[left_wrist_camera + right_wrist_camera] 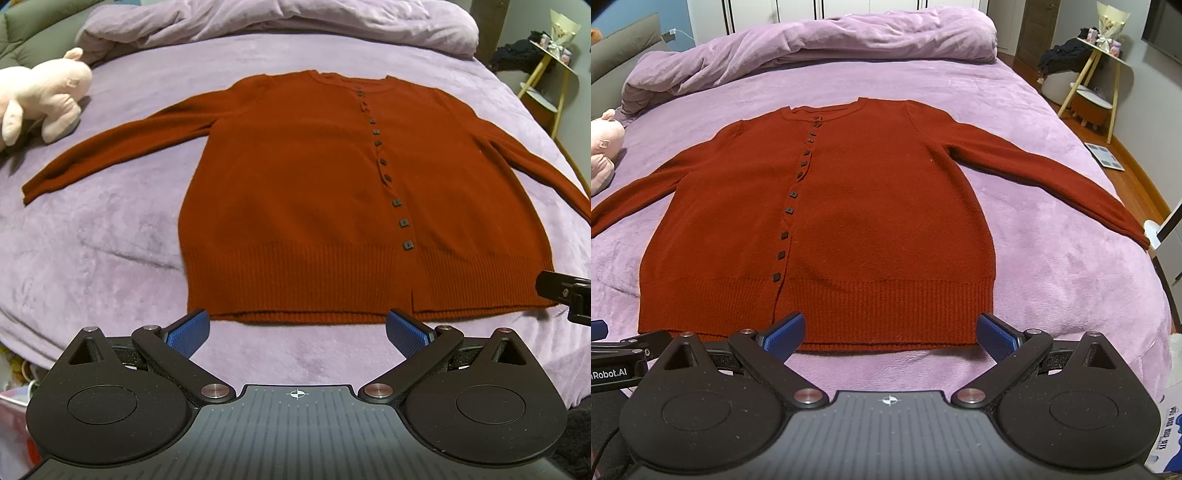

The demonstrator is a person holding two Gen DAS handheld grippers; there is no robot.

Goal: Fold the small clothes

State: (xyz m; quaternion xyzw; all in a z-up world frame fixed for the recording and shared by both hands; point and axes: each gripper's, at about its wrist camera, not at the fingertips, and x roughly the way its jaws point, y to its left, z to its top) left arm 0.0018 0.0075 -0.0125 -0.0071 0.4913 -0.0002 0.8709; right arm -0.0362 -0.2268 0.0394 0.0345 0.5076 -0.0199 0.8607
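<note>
On the purple bed (1052,280) the red cardigan (849,206) lies flat and buttoned, sleeves spread, nothing folded yet. Left gripper (297,330) and right gripper (890,332) hover just short of its hem, jaws apart, holding nothing. Likely next: pinch a sleeve inward.

Open purple bed (1052,258) lies bare along the near edge, below the cardigan (831,221) hem, and beside both sleeves. On the left a pink plush toy (44,99) sits just past the left sleeve. The bunched duvet (812,48) walls off the far end.
</note>
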